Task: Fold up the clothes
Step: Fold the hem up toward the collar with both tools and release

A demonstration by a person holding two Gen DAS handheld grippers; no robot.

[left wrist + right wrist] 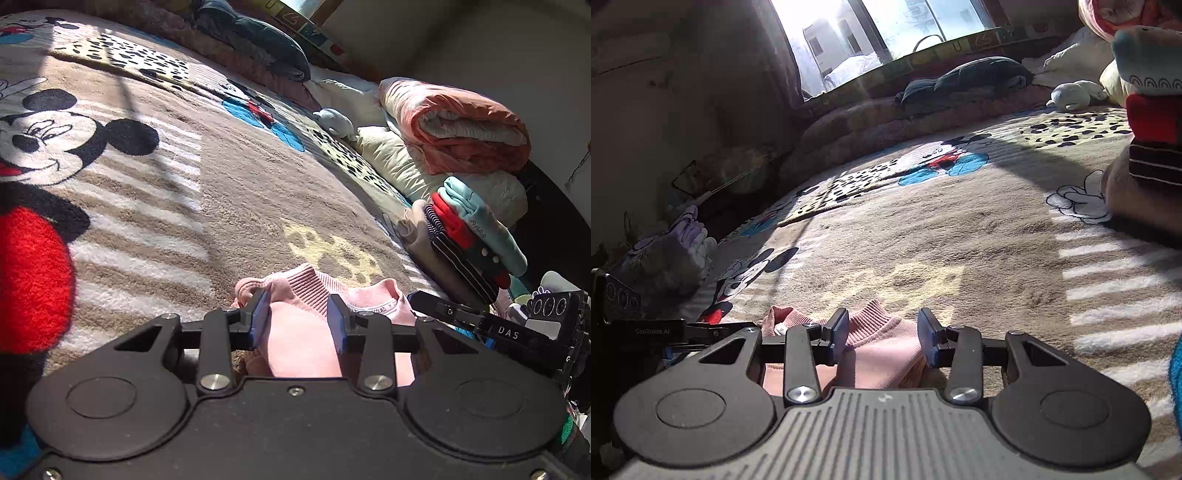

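Here we have the pink sweatshirt (306, 332) low in both frames on the cartoon-mouse blanket (229, 192), with left tongs (299, 317) and right tongs (882, 334) spread open around its ribbed edges; we should pinch both evenly before lifting, keeping the hem level.

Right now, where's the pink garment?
The pink garment lies on the cartoon-print blanket, low centre in both wrist views, between the open jaws of each gripper, left of the stack of folded clothes.
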